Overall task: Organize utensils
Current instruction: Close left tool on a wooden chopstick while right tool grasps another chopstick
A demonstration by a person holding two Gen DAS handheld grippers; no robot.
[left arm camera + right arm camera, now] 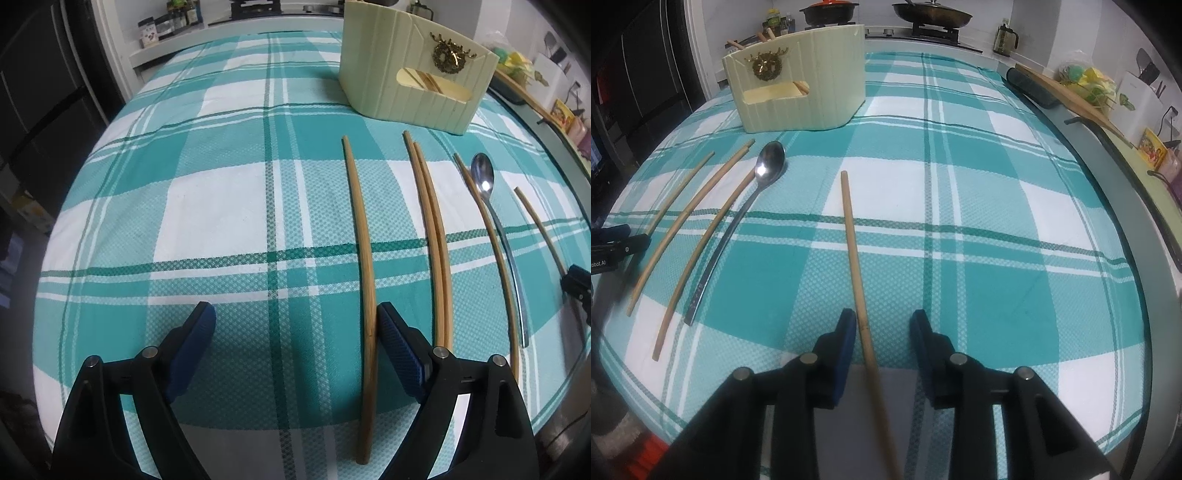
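A ribbed cream holder [798,92] with a gold wreath ornament [767,66] stands at the far end of the bench [997,206], wooden chopstick ends poking from its top and showing through its front slot. On the teal plaid woven cloth lie slim wooden chopsticks and a polished steel spoon [768,162]. The left tool [295,321] is spread around one chopstick [364,236]; the right tool [882,321], also spread, straddles another chopstick [855,251].

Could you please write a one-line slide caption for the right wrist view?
Open right claw straddles a lone chopstick on the plaid cloth; spoon and holder lie beyond.
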